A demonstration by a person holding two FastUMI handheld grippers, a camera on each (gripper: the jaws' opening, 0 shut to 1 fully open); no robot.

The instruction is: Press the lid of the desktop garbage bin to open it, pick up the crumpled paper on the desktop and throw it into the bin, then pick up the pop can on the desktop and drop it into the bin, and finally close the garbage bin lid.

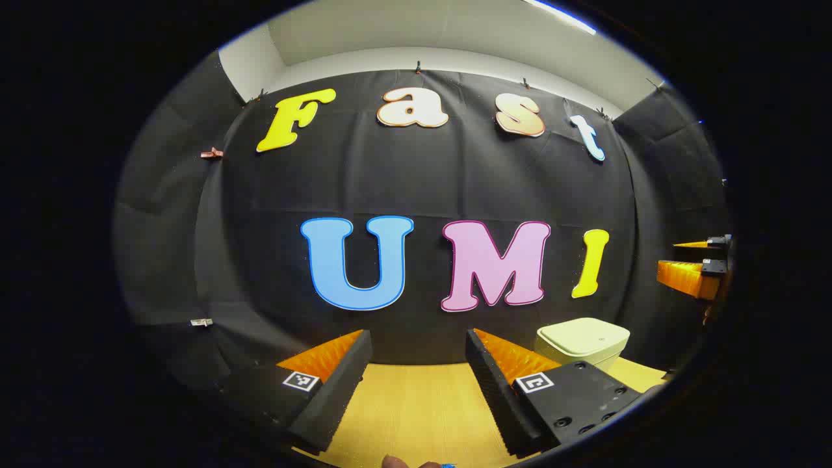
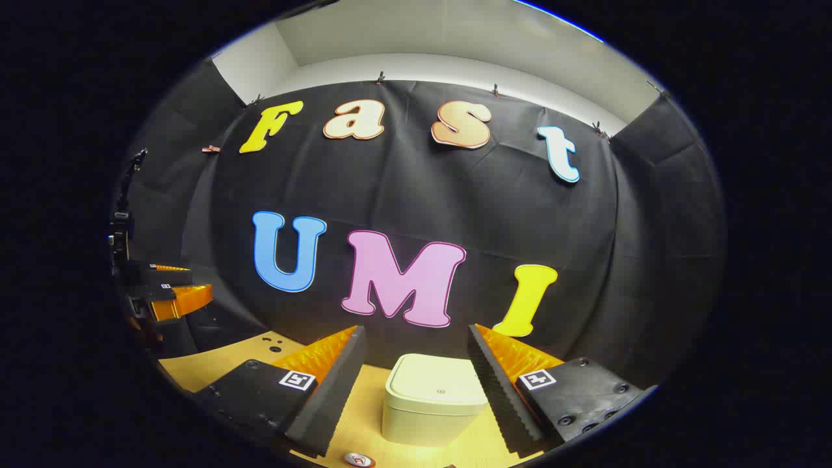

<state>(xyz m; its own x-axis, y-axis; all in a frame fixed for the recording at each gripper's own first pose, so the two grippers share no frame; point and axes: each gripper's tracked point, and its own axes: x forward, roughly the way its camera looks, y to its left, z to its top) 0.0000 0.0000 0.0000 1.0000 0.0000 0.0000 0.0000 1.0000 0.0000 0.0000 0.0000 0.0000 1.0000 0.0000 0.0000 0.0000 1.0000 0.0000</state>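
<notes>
Left gripper view: the left gripper (image 1: 416,354) is spread wide over the wooden desktop (image 1: 416,403), nothing between its fingers. The garbage bin (image 1: 583,341) sits to the right behind one finger, lid down. The right gripper (image 1: 695,263) pokes in at the far right edge.

Right gripper view: the right gripper (image 2: 416,354) is also wide and empty, with the bin (image 2: 434,400) straight ahead between the fingers, lid closed. A round thing at the bottom edge is maybe the pop can (image 2: 358,460), hard to tell.

Closed bin (image 2: 434,403) ahead between right gripper (image 2: 416,377) fingers, bare desktop (image 2: 195,367) around

closed bin (image 2: 433,396) between open fingers (image 2: 338,383)
</notes>
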